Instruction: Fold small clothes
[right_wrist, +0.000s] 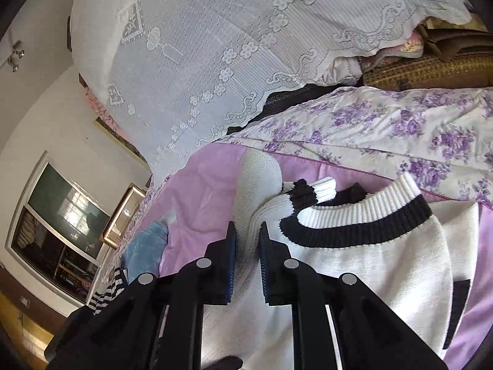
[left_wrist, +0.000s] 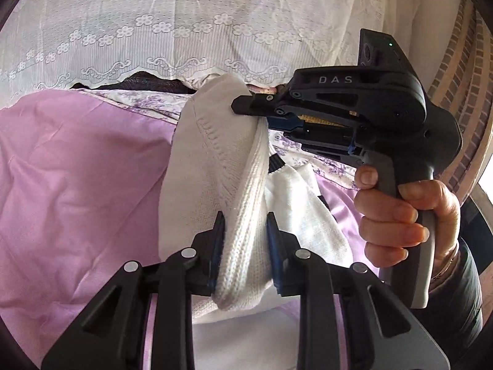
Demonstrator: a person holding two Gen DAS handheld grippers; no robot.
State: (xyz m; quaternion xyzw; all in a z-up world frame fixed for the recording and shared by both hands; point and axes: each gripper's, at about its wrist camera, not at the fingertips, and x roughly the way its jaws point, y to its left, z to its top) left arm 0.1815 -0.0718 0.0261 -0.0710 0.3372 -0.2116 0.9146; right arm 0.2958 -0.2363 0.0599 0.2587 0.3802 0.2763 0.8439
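Observation:
A white knit sweater (left_wrist: 215, 160) with a black-and-white ribbed collar (right_wrist: 363, 231) hangs lifted over the pink bed cover (left_wrist: 77, 169). My left gripper (left_wrist: 245, 219) is shut on a thick ribbed fold of it, which bulges between the pads. My right gripper (left_wrist: 249, 114), held by a hand (left_wrist: 394, 215), pinches the sweater's upper edge farther back. In the right wrist view, the right gripper (right_wrist: 248, 226) clamps a white ribbed strip beside the collar. The rest of the sweater drapes below both grippers, partly hidden by them.
A white lace cloth (left_wrist: 185, 15) hangs behind the bed. A purple floral sheet (right_wrist: 385, 123) lies at the far side, with piled fabrics (right_wrist: 431, 67) beyond. A blue cloth (right_wrist: 144, 249) and a striped garment (right_wrist: 107, 293) sit at the bed's left edge.

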